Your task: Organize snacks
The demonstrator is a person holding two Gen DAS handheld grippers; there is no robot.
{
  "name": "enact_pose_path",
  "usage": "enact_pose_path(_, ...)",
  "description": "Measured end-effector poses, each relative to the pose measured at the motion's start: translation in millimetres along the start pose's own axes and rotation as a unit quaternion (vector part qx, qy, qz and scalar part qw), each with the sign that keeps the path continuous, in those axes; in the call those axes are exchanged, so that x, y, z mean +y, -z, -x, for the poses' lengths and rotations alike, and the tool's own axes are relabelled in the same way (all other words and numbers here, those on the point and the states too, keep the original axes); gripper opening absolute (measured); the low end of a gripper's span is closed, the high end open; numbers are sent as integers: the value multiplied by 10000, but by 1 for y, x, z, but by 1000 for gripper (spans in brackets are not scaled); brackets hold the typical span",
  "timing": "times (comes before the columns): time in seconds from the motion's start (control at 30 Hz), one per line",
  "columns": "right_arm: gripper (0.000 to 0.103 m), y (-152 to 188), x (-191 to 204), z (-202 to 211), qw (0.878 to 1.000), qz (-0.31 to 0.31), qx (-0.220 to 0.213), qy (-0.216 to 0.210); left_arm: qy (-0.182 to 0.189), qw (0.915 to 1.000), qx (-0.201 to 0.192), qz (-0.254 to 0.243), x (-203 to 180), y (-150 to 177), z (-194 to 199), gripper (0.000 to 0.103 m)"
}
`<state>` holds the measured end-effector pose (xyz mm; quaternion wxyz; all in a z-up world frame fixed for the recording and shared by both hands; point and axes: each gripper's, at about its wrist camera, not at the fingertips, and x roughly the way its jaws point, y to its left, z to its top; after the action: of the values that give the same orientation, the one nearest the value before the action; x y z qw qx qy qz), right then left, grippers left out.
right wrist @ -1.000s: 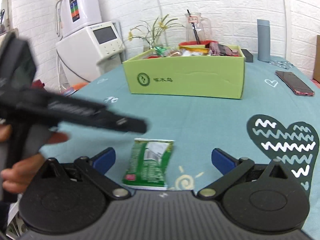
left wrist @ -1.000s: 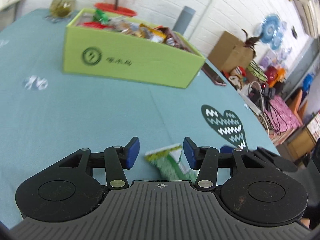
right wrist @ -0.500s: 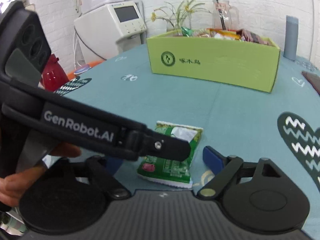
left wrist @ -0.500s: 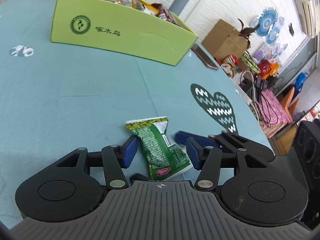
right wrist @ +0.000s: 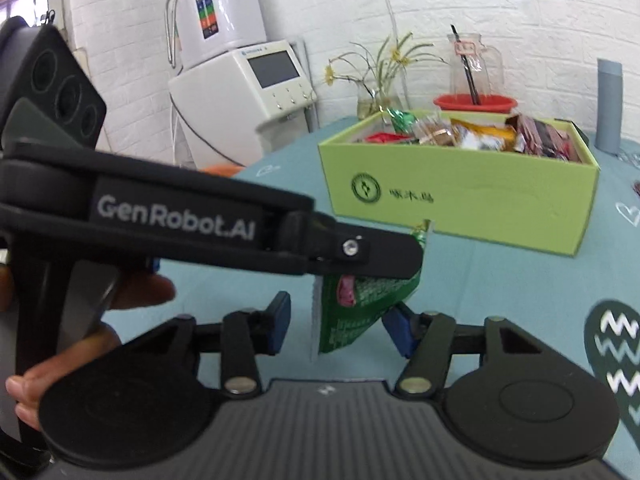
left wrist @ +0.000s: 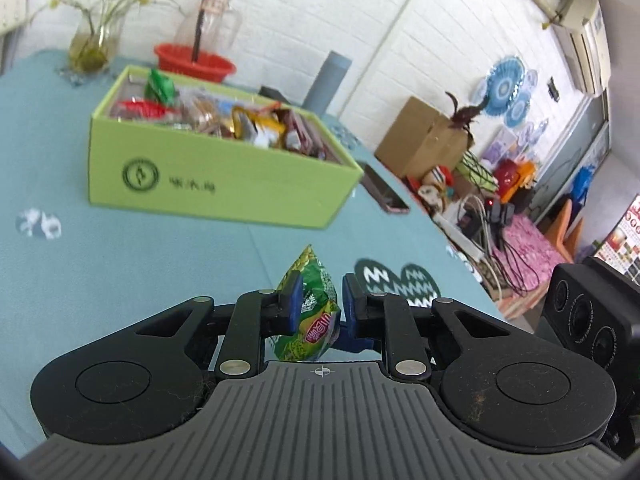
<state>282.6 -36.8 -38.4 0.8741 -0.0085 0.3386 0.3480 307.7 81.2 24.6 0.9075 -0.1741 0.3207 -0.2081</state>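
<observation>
Lifted off the teal tablecloth (left wrist: 120, 280), green snack packet (left wrist: 316, 304) hangs clamped.

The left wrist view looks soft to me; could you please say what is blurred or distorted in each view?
Left wrist view: the green box is motion-blurred, the snack packet in the left tool fairly sharp. Right wrist view: box print only slightly soft; brick wall lines bend from fisheye distortion; light is even.
</observation>
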Motion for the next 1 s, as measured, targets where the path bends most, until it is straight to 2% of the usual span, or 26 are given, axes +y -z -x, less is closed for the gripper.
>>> enact_pose_path(0.07, 63, 2, -2, -11, 9999, -21, 125, -39, -56, 9999, 105, 22, 6, 2, -6, 0)
enact_pose_path(0.17, 73, 14, -13, -26, 9988, -234, 418, 66, -68, 9985, 508, 190, 19, 16, -26, 2)
enact_pose_path(0.23, 77, 21, -15, -23, 9988, -194, 390, 214, -10, 9980, 600, 201, 21, 24, -34, 6)
enact_pose_path(0.3, 91, 26, -17, -15, 9976, -123, 378, 576, 149, 9974, 676, 179, 20, 26, -38, 11)
enact_pose_path(0.33, 93, 28, -20, -11, 9966, -147, 360, 721, 206, 9971, 719, 159, 19, 26, -41, 13)
enact_pose_path(0.4, 93, 32, -27, -2, 9955, -267, 375, 826, 220, 9971, 723, 109, 16, 26, -44, 15)
enact_pose_path(0.53, 93, 36, -31, 16, 9946, -424, 263, 907, 173, 9986, 459, 209, 13, 23, -34, 17)
enact_pose_path(0.6, 93, 34, -23, 26, 9941, -230, 58, 1058, 197, 9987, 247, 406, 18, 19, -25, 21)
enact_pose_path(0.7, 93, 28, -5, 27, 9939, 279, -100, 1060, 138, 9973, 191, 691, 25, 14, -20, 27)
enact_pose_path(0.83, 93, 36, -9, 25, 9922, 154, 8, 1239, -81, 9971, 438, 617, 27, 17, -25, 32)
enact_pose_path(1.0, 93, 42, -30, 26, 9918, -554, 69, 1146, 231, 9950, 821, 514, 19, 20, -49, 38)
